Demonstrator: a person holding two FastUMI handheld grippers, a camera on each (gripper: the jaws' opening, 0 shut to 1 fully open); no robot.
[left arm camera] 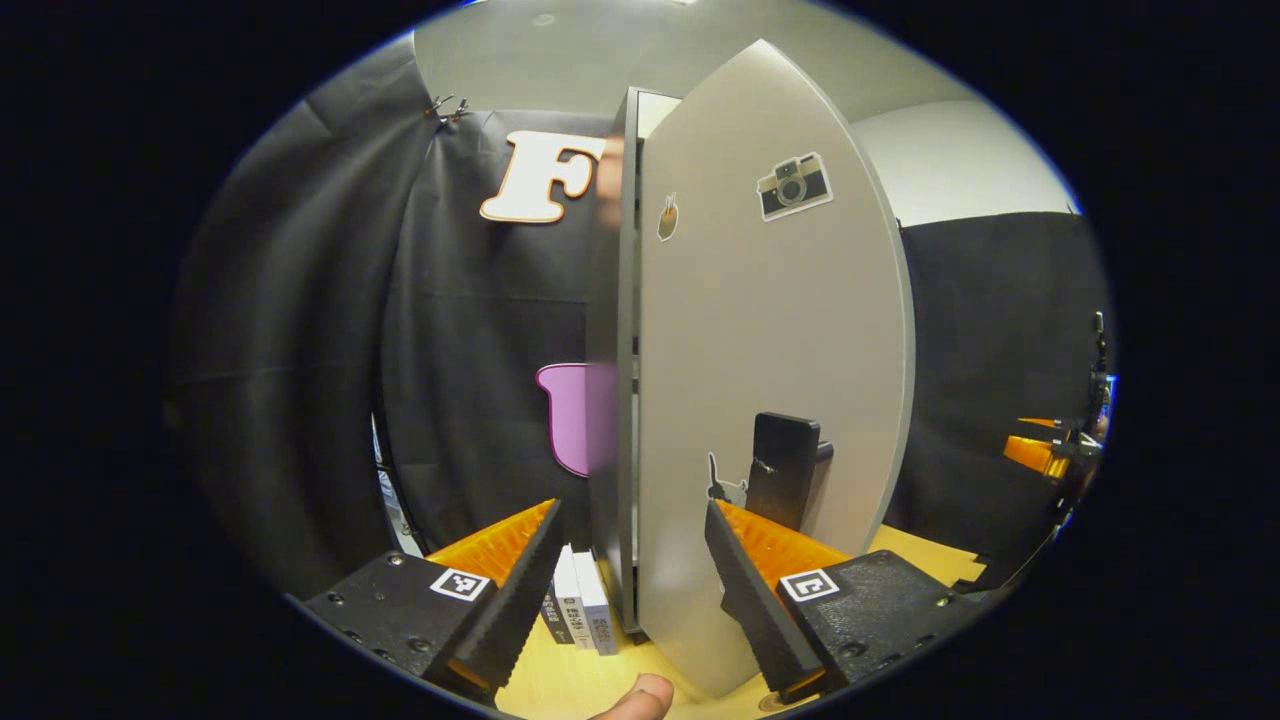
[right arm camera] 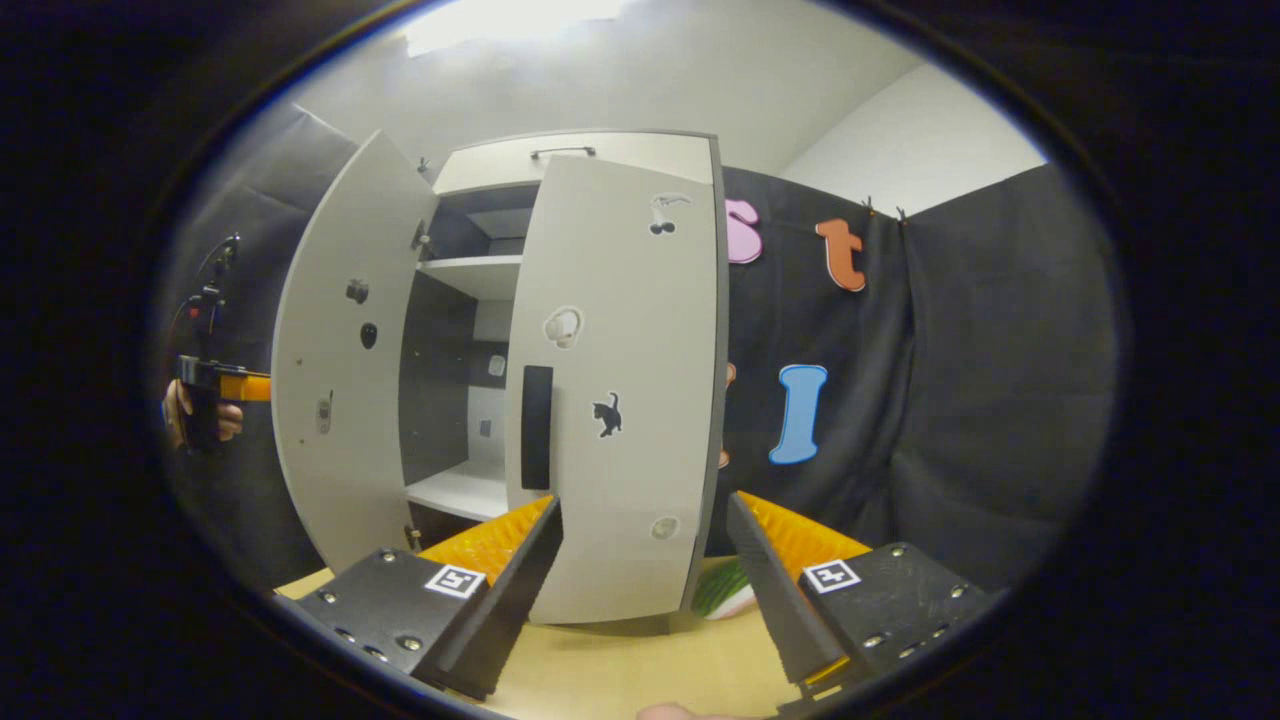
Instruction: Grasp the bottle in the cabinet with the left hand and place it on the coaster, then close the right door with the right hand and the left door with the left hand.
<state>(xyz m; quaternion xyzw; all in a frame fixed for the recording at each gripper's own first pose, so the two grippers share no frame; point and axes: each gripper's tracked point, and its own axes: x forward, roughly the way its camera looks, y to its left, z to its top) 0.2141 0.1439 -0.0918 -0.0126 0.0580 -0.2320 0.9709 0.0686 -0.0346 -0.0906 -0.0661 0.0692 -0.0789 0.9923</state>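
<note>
Starting at the left gripper: spread wide on black, orange-backed fingers, gripping nothing, with the lower corner of the pale grey flat-panel left door lying between them in the left gripper view; cannot tell whether either finger touches it. Just beyond, on the door's outer face, a black upright bar handle, and stickers higher up. Likely a stiff, rigid board, light to swing on its hinges, with a smooth face that a ribbed pad could slide on. Best pushed flat near the free edge, or by the handle, far from the hinge. Same for the right gripper: wide open, empty, poised close before the matching pale grey right door, itself nearly closed, black bar handle just above the left finger. From the right gripper view alone: the left door swung far out, bare white shelves in the gap, so probably the bottle already out, and the left gripper in a hand behind that door. Also a green-and-white thing low beside the right door, too hidden to identify. From the left gripper view alone: the left door's outer face, a few upright grey and white books on the yellow wooden tabletop, and the right gripper far off to the right.
</note>
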